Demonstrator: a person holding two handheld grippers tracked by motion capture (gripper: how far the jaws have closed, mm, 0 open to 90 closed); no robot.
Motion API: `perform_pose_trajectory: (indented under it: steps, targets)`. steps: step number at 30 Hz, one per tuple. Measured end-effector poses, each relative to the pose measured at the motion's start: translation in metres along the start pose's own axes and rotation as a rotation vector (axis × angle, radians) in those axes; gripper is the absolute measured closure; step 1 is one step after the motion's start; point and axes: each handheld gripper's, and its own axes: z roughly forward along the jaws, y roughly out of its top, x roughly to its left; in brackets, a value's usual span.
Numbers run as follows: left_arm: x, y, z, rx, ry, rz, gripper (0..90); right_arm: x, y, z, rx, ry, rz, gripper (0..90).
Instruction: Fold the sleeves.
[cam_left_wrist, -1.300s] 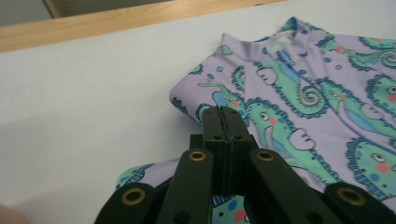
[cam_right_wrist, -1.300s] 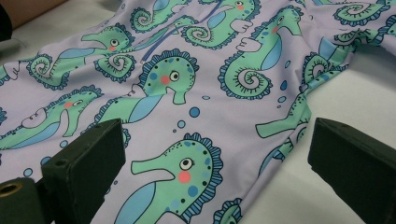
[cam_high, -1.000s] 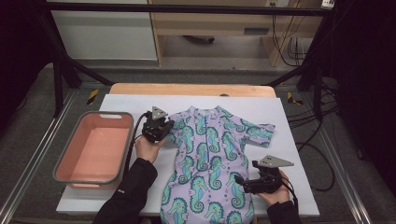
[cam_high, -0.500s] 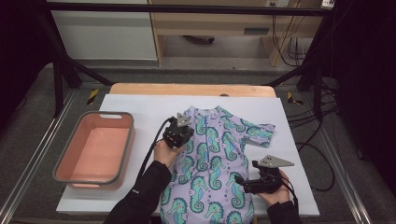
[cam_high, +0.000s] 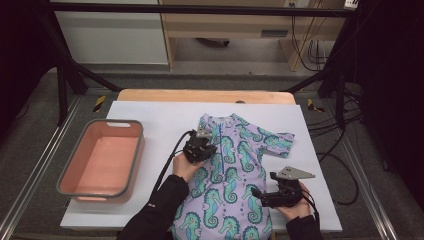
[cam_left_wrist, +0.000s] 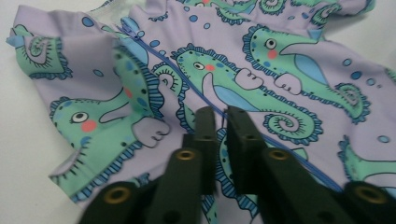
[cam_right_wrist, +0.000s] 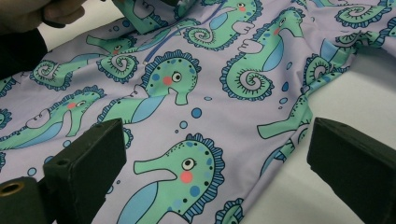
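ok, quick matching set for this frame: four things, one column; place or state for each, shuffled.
Things:
1. left gripper
2. right gripper
3. tub
4. swimsuit

Descriptions:
A. pink inside, grey rim, on the table's left
B. lilac, seahorse print, lying flat
C. fingers wide apart
D. fingers almost together, over the zip

Pairs: 1-D, 2-C, 3-A, 4-B

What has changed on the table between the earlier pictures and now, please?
The left gripper carried the garment's left sleeve inward and laid it folded over the chest; its jaws have just been opening, a narrow gap with no fabric between them. The right gripper, open over the hem, the pink tub and the right sleeve stayed put.
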Motion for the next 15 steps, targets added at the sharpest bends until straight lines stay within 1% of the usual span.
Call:
perform_pose_trajectory:
  steps: [1, 2, 3, 5, 6, 7, 9, 10, 11, 13, 15]
  targets:
    - [0.001, 0.001, -0.003, -0.009, 0.000, 0.000, 73.5, 0.000, 0.000, 0.000, -0.001, -0.002, 0.001, 5.2]
    - [0.001, 0.002, -0.006, -0.018, 0.003, -0.001, 68.3, 0.000, 0.000, 0.000, 0.000, -0.001, 0.002, 5.2]
    - [0.002, 0.003, -0.010, -0.035, 0.017, -0.004, 62.0, 0.000, 0.000, 0.000, -0.001, 0.000, 0.001, 5.2]
    - [0.005, 0.004, -0.017, -0.056, 0.047, -0.004, 52.6, 0.001, 0.000, 0.000, -0.002, -0.001, 0.000, 5.2]
    - [0.007, 0.004, -0.019, -0.060, 0.056, -0.013, 45.7, 0.001, 0.000, 0.000, -0.001, -0.001, 0.001, 5.2]
    - [0.009, 0.004, -0.021, -0.060, 0.063, -0.029, 41.1, 0.000, 0.000, 0.000, 0.001, -0.001, -0.003, 5.2]
    - [0.015, 0.003, -0.022, -0.049, 0.083, -0.066, 34.3, 0.001, 0.000, 0.001, 0.001, -0.001, -0.002, 5.2]
    - [0.018, 0.002, -0.022, -0.041, 0.097, -0.077, 31.6, 0.001, 0.000, 0.001, -0.001, -0.001, -0.003, 5.3]
    - [0.020, 0.001, -0.022, -0.035, 0.109, -0.087, 31.2, 0.001, 0.000, 0.001, -0.001, -0.001, -0.003, 5.2]
    - [0.026, -0.002, -0.020, -0.016, 0.125, -0.112, 27.3, 0.001, 0.000, 0.001, 0.001, -0.001, -0.001, 5.3]
    - [0.032, -0.005, -0.018, 0.009, 0.128, -0.137, 24.3, 0.001, 0.000, 0.001, 0.002, -0.001, -0.003, 5.3]
